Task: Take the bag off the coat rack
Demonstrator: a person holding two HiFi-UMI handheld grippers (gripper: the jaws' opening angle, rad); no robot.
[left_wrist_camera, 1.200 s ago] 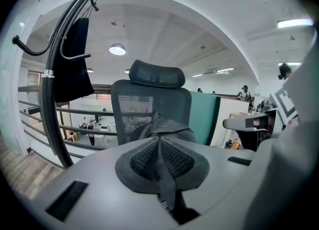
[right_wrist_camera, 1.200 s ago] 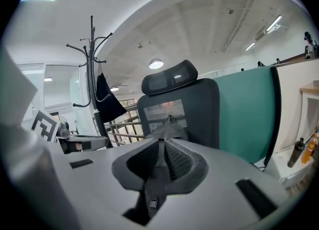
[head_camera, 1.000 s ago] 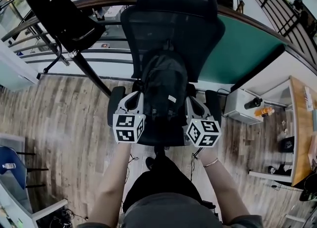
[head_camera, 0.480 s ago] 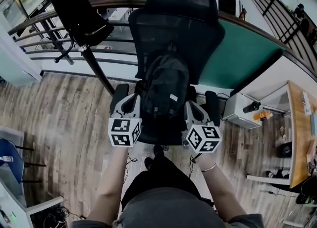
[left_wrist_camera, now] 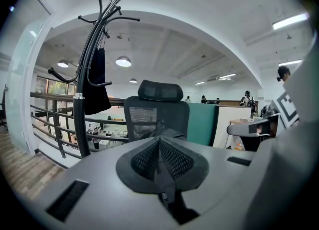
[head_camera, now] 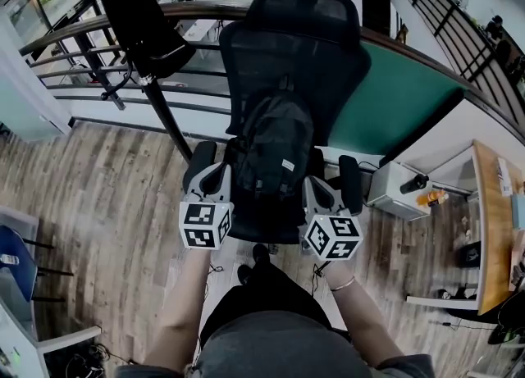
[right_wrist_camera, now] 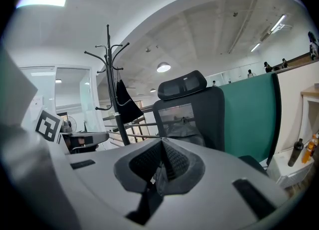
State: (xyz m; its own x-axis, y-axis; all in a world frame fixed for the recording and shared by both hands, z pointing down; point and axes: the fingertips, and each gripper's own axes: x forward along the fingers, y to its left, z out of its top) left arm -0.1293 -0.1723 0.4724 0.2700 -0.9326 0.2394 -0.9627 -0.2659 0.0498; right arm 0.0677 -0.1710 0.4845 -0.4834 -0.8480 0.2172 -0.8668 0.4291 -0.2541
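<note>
A black backpack [head_camera: 275, 151] sits upright on the seat of a black mesh office chair [head_camera: 295, 48]. My left gripper [head_camera: 215, 175] is at the backpack's left side and my right gripper [head_camera: 317, 185] at its right, both by the armrests. Each is shut with nothing between its fingers. A black coat rack [head_camera: 143, 73] stands to the chair's left with another black bag [head_camera: 156, 28] hanging on it. The left gripper [left_wrist_camera: 159, 154] view shows the rack [left_wrist_camera: 89, 74], hanging bag [left_wrist_camera: 94, 87] and chair [left_wrist_camera: 157, 114] ahead. The right gripper [right_wrist_camera: 162, 161] view shows the chair [right_wrist_camera: 187, 109] and rack [right_wrist_camera: 112, 84].
A metal railing [head_camera: 82, 65] runs behind the rack. A green partition [head_camera: 394, 97] stands right of the chair, with a white cabinet holding a dark bottle [head_camera: 414, 181] and an orange bottle [head_camera: 426, 198]. A blue chair [head_camera: 12, 257] is at the far left.
Both grippers have drawn back a little toward the person, along the backpack's sides. The backpack stays put on the chair.
</note>
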